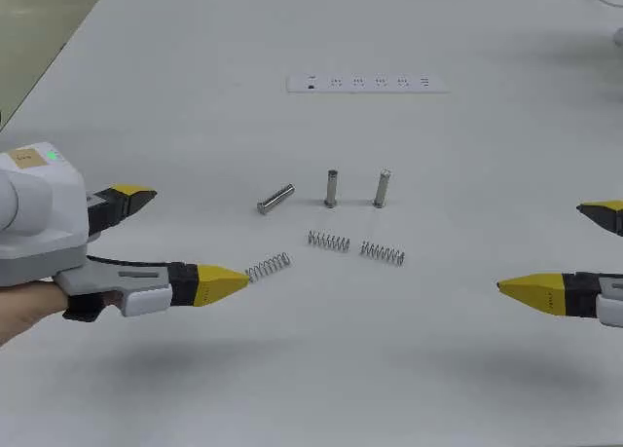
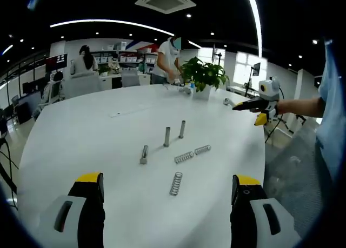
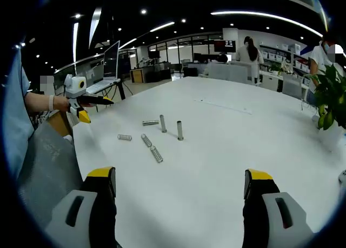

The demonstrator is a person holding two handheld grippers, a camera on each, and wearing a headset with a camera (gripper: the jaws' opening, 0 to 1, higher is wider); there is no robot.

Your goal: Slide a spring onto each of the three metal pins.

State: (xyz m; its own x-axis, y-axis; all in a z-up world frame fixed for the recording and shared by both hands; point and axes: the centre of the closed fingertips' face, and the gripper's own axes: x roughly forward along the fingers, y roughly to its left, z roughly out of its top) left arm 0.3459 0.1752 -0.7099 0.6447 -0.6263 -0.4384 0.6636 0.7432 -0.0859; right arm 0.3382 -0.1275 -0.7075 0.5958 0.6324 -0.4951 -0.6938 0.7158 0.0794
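Springs (image 1: 328,241), three of them, lie loose on the white surface (image 1: 438,369) beside two upright pins (image 1: 331,188) and one toppled pin (image 1: 275,199); my left gripper (image 1: 195,238), nearest one spring, and my right gripper (image 1: 542,247) both hang spread and empty.

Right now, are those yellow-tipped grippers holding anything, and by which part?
Nothing is held. The left gripper and the right gripper are both open and empty; all three springs lie loose on the table.

White table (image 1: 292,369), silver pins (image 1: 331,188), yellow-tipped jaws, grey springs (image 1: 328,241)
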